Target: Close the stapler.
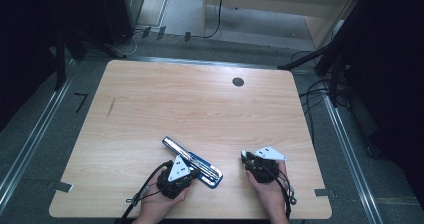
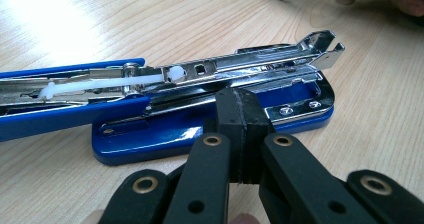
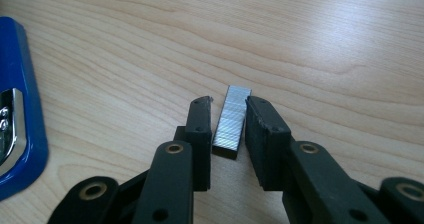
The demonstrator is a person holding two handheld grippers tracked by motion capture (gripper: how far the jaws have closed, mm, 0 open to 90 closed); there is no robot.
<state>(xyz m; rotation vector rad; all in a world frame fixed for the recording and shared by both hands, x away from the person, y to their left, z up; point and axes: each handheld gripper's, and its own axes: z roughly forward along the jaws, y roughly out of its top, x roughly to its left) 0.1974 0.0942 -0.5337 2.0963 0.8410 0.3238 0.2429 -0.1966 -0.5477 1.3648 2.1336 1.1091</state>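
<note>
- Left gripper point(image 2: 239, 129): jaws pressed together with nothing between them, tips at the blue stapler's point(image 2: 210, 109) near edge.
- Right gripper point(image 3: 227, 129): jaws stand around a strip of staples point(image 3: 232, 121); a gap shows at one side, so probably no firm grip.
- The stapler lies opened on the wooden table point(image 1: 190, 99), left of the strip.

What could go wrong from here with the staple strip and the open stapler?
1. The staple strip lies on the table between the right gripper jaws with gaps on both sides; closing off-centre could skew it or snap it.
2. The left gripper, shut, presses on the open blue stapler; if it slips, the magazine could shift during loading.
</note>
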